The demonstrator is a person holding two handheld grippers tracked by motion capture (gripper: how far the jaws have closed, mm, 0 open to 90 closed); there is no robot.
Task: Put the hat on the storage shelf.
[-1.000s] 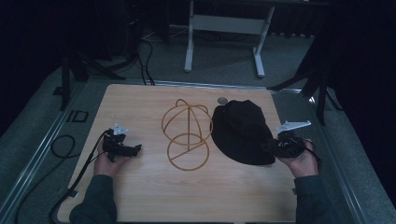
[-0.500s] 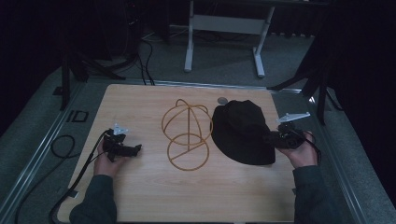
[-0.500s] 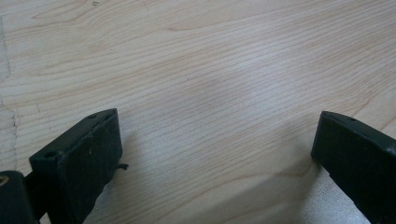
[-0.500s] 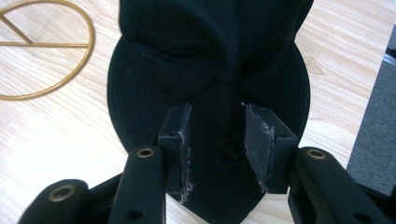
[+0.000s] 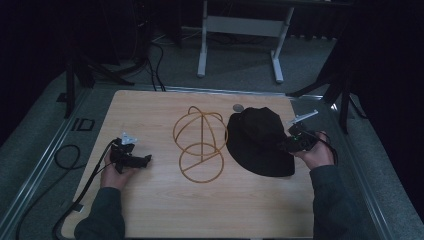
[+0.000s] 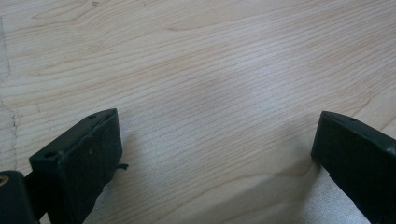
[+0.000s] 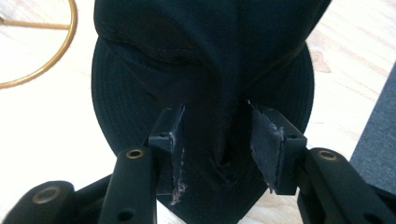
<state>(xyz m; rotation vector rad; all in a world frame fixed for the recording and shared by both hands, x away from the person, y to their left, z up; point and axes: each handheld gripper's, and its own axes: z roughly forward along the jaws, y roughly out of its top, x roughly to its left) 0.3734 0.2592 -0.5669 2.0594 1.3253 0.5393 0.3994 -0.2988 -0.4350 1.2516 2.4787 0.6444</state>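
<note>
Hat (image 5: pixel 260 142): black woven cloth, round floppy brim, lying on the right of my pale wood-grain surface (image 5: pixel 150 210), just beside the stand (image 5: pixel 200 145), a brass-coloured wire dome rising from a flat ring. A small grey disc (image 5: pixel 238 107) sits by the far edge, near the hat. My right gripper (image 7: pixel 217 149) is at the hat's right brim; its jaws have just been opening, and a creased fold of cloth runs between the frayed pads (image 7: pixel 177 154), which I see standing off it. My left gripper (image 6: pixel 215 154) rests on bare wood, well apart from the stand, jaws spread wide, nothing between.
</note>
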